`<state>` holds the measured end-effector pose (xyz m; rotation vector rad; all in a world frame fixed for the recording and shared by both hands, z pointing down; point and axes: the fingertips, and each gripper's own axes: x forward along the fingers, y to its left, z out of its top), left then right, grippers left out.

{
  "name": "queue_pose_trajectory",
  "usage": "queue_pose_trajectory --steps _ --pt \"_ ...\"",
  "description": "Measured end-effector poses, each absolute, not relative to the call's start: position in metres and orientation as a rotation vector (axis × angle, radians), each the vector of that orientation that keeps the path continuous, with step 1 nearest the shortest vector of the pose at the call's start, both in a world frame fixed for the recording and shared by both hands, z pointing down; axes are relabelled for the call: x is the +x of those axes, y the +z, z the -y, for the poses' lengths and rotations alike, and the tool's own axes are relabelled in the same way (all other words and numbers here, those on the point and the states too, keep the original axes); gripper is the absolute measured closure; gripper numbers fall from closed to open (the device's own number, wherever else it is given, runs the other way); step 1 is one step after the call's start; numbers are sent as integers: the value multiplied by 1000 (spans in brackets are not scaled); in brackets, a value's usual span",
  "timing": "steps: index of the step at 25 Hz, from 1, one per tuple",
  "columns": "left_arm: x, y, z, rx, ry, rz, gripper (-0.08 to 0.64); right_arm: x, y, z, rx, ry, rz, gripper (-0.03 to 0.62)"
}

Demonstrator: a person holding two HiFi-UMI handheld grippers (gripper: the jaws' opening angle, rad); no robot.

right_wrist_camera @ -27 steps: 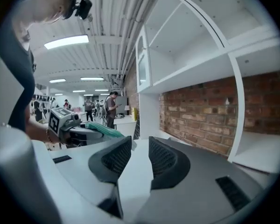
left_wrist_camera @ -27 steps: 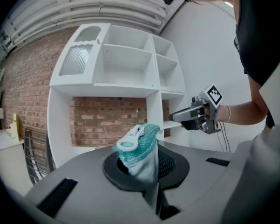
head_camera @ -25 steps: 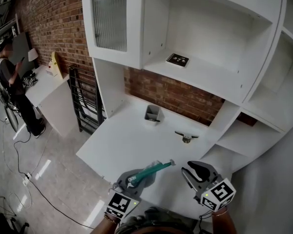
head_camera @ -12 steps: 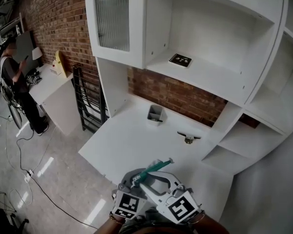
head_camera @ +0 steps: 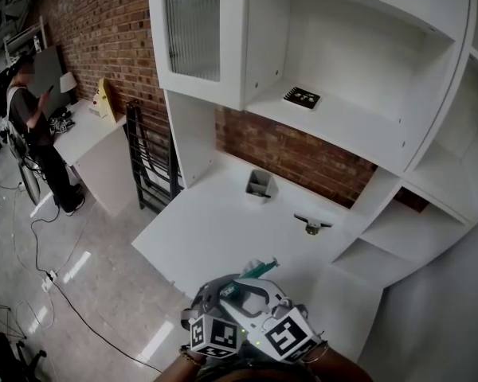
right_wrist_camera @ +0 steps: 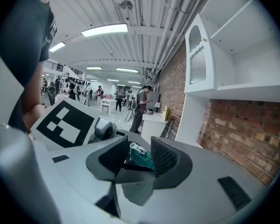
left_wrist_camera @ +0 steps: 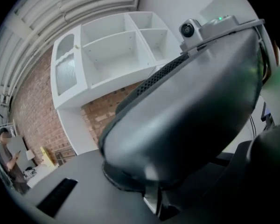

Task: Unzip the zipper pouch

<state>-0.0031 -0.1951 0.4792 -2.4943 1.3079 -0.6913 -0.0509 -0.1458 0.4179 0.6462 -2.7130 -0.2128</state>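
Note:
A green zipper pouch (head_camera: 253,270) sticks up and to the right out of my left gripper (head_camera: 217,294), which is shut on it low in the head view. My right gripper (head_camera: 239,288) has come in from the right, and its jaws stand on either side of the pouch's near end. In the right gripper view the green pouch (right_wrist_camera: 143,159) and its silver zipper pull (right_wrist_camera: 137,149) lie between the jaws of my right gripper (right_wrist_camera: 136,158); they have just been opening and stand apart. The right gripper's grey body (left_wrist_camera: 186,106) fills the left gripper view.
Beyond the grippers lies a white desk top (head_camera: 215,229) with a small grey holder (head_camera: 258,185) and a metal piece (head_camera: 311,225). A black object (head_camera: 301,97) lies on the cabinet shelf above. A person (head_camera: 36,126) stands far left; cables cross the floor.
My right gripper swung in from the right to the left gripper and now has its jaws around the pouch's end. The left gripper stayed put, still holding the pouch.

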Motion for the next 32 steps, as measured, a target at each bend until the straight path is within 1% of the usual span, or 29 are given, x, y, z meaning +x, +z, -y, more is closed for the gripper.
queue_pose_trajectory --steps 7,11,17,20,24,27,32 --pt "-4 483 196 -2428 -771 -1292 554 -48 425 146 647 -236 2666 439" --pt "-2 483 196 -2425 -768 -1287 554 -42 429 151 702 -261 2624 439" --pt "-1 486 196 -2433 -776 -1278 554 -37 420 153 750 -181 2692 443" --pt "-1 488 196 -2434 -781 -1274 554 -28 423 157 775 -150 2682 463" --pt "-2 491 197 -2430 -790 -1264 554 -27 431 156 758 22 2744 504" --pt "-2 493 196 -2432 -794 -1257 554 -24 433 158 763 187 2798 513" --pt "-5 497 199 -2433 -802 -1259 554 -21 432 164 739 455 2879 557"
